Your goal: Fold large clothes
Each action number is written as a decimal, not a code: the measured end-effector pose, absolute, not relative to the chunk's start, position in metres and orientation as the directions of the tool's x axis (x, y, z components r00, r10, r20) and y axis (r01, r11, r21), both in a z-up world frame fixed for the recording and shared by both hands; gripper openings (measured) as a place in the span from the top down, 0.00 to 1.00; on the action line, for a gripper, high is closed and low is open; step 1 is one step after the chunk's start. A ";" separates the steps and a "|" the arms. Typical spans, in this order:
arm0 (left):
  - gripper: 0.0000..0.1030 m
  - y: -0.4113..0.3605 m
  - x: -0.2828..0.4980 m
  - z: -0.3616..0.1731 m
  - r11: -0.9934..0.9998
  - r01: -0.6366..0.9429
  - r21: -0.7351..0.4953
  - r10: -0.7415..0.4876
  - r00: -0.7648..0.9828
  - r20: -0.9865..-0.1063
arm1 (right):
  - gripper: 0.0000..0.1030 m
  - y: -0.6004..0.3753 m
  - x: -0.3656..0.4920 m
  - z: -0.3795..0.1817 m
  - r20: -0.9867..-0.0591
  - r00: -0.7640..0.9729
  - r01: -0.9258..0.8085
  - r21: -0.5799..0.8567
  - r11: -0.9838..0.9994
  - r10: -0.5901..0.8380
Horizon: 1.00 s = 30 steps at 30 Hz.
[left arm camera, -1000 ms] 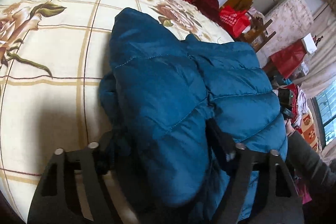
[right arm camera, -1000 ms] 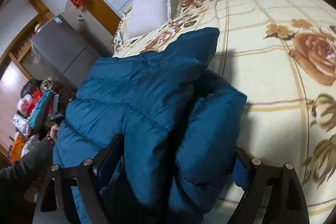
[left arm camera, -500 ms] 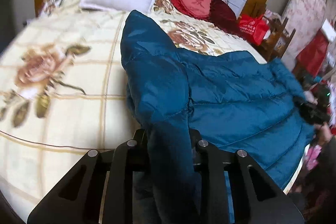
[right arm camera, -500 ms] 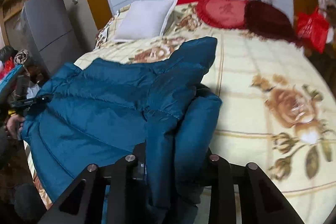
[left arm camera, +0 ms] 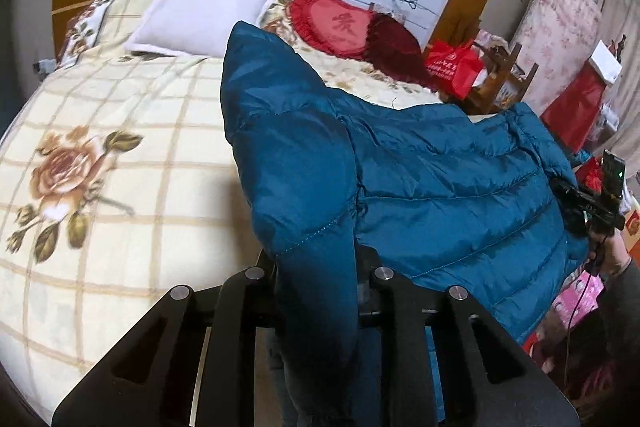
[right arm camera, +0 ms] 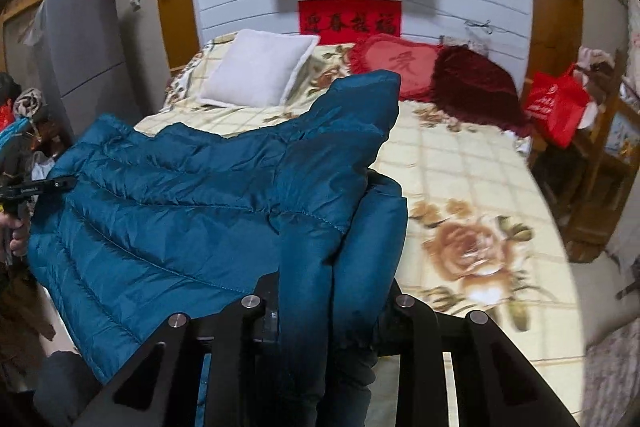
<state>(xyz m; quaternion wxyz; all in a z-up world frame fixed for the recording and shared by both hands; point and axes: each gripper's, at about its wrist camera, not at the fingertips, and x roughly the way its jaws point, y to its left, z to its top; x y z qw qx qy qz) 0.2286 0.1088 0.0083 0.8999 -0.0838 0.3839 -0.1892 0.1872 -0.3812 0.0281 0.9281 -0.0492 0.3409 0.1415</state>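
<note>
A: Where's the blue padded jacket?
B: Stretched over the bed, ahead of both tools; the left tool pinches one bunched edge, the right tool another.
A: Any containers?
B: A red bag, far right; contents hidden.

Black fingers, silver screws, grey sleeve
</note>
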 end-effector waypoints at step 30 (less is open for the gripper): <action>0.37 0.077 0.319 -0.009 0.972 0.122 -0.203 -0.229 0.708 -0.668 | 0.49 -0.484 0.251 -0.003 -0.651 0.732 -0.040 0.253 0.967 0.200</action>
